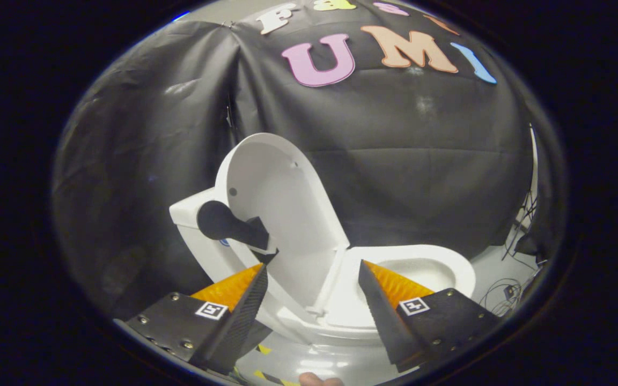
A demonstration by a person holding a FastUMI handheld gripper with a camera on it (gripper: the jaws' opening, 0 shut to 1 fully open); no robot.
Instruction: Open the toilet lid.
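The toilet lid point(282, 214) stands raised, tilted up and back toward the tank point(191, 214), with the seat point(352, 305) and the bowl point(427, 271) exposed beside it. By the look of it the opening step is as good as done. The tongs point(311, 284) are spread wide and grasping nothing; the lid's lower edge and hinge area sit in the gap between the two tips, with no finger pressing on it. A black handle point(231, 222) is fixed to the lid's edge, just beyond the left finger point(234, 305).

Next call, I'd judge: check the lid rests stable, then ease the tongs straight back. Mind that handle, because a sideways drift of the left finger could snag it and pull the lid down again.

Around the toilet: black cloth wall behind, loose cables point(518, 241) on the floor beyond the bowl, yellow-and-black tape point(266, 375) on the floor below the fingers.
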